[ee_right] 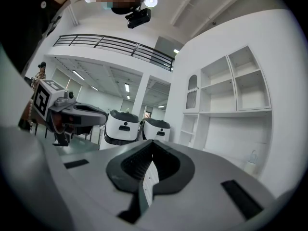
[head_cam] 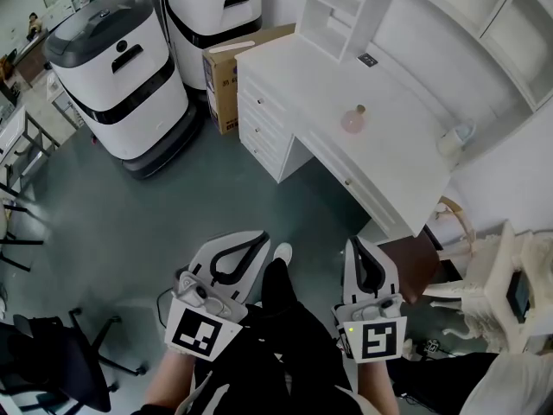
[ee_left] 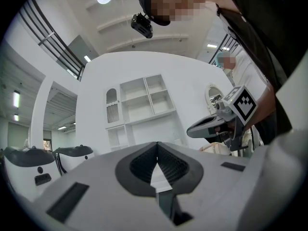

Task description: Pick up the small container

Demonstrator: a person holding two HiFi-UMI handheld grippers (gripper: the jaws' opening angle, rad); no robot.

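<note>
A small pink container (head_cam: 353, 119) with a cork-like top stands on the white desk (head_cam: 406, 171), near its middle. A pale bottle (head_cam: 455, 138) stands further right on the desk and shows again as the pale bottle (ee_right: 251, 162) in the right gripper view. My left gripper (head_cam: 258, 238) and right gripper (head_cam: 355, 243) are held low over the floor, well short of the desk, side by side and pointing level. Both have their jaws shut with nothing between them: left gripper (ee_left: 157, 146), right gripper (ee_right: 153, 146). Neither gripper view shows the pink container.
Two white-and-grey wheeled machines (head_cam: 117, 67) (head_cam: 216, 11) and a cardboard box (head_cam: 226, 74) stand left of the desk drawers (head_cam: 263, 132). A shelf hutch (head_cam: 449, 24) rises behind the desk. A black chair (head_cam: 52, 361) is at the lower left, a white ornate chair (head_cam: 484, 288) at the right.
</note>
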